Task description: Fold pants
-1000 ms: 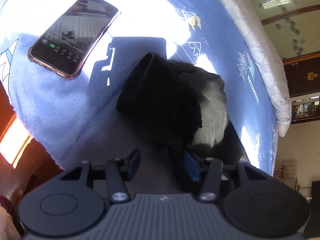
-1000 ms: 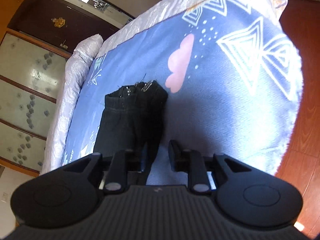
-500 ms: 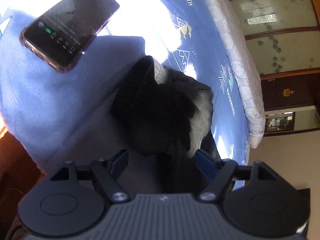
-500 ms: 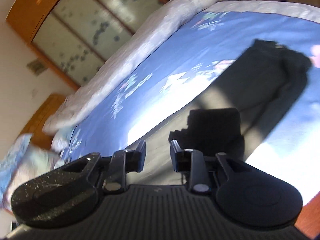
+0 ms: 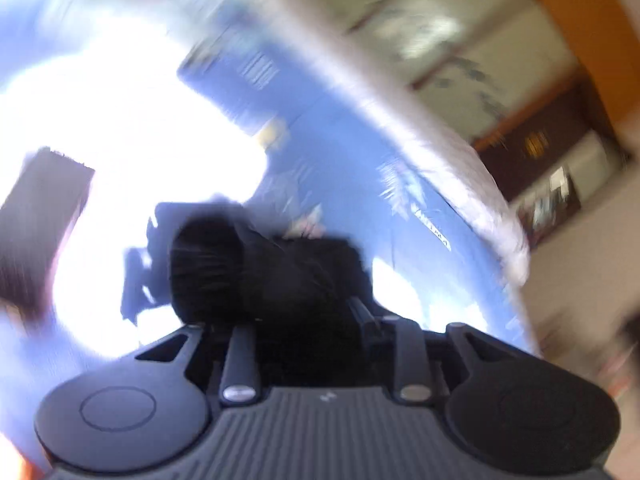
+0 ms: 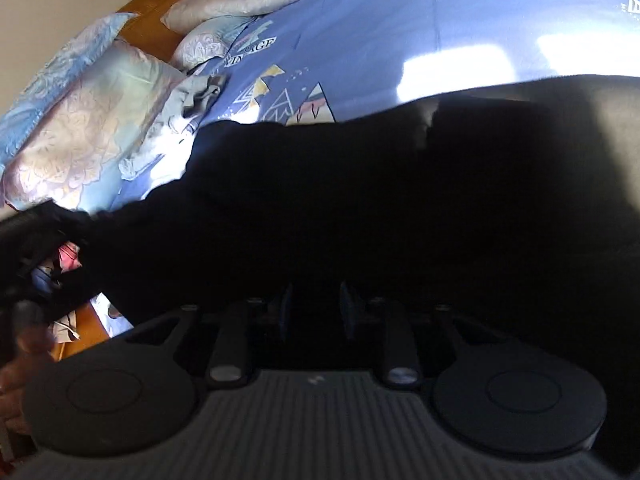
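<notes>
One bed carries a blue printed sheet (image 6: 360,40), smooth and sunlit, with two pale floral pillows (image 6: 92,120) at its wooden headboard. One pair of black pants (image 6: 360,208), soft and matte, lies stretched across that sheet. The right gripper (image 6: 314,312) sits low over the cloth, fingers slightly apart with dark fabric between them, grip unclear. The left gripper (image 5: 304,320), jaws just closing, pinches a bunched, ribbed end of the pants (image 5: 224,264) beside one dark phone (image 5: 36,224), all blurred.

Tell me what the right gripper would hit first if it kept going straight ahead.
Most likely the black pants. The dark cloth fills the view just ahead of the right gripper, whose jaws stand slightly apart. The blue bedspread shows only beyond them. The picture is too dark to tell whether the cloth already touches.
</notes>
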{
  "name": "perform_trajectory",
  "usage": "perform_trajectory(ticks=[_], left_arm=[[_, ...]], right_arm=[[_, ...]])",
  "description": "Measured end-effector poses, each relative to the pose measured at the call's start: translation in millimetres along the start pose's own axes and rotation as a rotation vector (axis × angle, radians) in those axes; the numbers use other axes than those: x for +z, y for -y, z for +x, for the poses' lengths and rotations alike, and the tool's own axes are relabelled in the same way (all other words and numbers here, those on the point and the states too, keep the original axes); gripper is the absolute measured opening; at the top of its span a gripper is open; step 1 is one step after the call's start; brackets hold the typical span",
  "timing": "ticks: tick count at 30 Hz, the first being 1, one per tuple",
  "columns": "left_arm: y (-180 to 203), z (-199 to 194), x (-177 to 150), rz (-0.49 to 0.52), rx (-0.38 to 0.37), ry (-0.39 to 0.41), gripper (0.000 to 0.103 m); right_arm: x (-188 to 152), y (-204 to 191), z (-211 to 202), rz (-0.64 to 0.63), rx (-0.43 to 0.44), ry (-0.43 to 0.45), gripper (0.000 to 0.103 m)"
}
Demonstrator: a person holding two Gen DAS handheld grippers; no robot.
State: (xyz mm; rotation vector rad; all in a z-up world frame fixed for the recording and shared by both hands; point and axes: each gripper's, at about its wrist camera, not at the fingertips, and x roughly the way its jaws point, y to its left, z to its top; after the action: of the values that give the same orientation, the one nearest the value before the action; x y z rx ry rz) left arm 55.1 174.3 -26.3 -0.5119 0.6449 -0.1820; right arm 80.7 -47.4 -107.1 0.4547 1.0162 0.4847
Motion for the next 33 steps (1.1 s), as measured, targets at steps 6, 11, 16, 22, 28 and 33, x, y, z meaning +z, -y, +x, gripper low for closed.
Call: perform_trajectory(ticks=[6, 11, 16, 22, 28, 33], left_arm=[[17.7, 17.7, -22.2, 0.154, 0.18, -0.041, 0.02], [-30.0, 25.9, -29.3, -0.048, 0.251, -0.172, 0.027], [-4.8, 8.6, -25.3, 0.021, 0.324, -0.109, 0.038], [19.1, -12.7, -24.9, 0.042, 0.342, -0.021, 0.046], [-8.1, -2.8, -31.4, -0.077, 0.373, -0.106, 0.048], [-30.7, -21.1, -39.5, -0.161, 0.353, -0.127, 0.053]], right_arm=[[1.1, 13.5, -2.4, 0.098, 0.021, -0.005, 0.026], [-2.8, 4.8, -4.0, 0.069, 0.001, -0.002, 0.026], [-0.3, 2.3, -6.1, 0.099, 0.004, -0.009, 0.028], [-9.8, 21.8, -20.2, 0.198, 0.031, 0.007, 0.027], [-12.5, 32.8, -25.2, 0.265, 0.064, 0.014, 0.024], [-6.0, 23.9, -17.7, 0.207, 0.034, 0.012, 0.025]])
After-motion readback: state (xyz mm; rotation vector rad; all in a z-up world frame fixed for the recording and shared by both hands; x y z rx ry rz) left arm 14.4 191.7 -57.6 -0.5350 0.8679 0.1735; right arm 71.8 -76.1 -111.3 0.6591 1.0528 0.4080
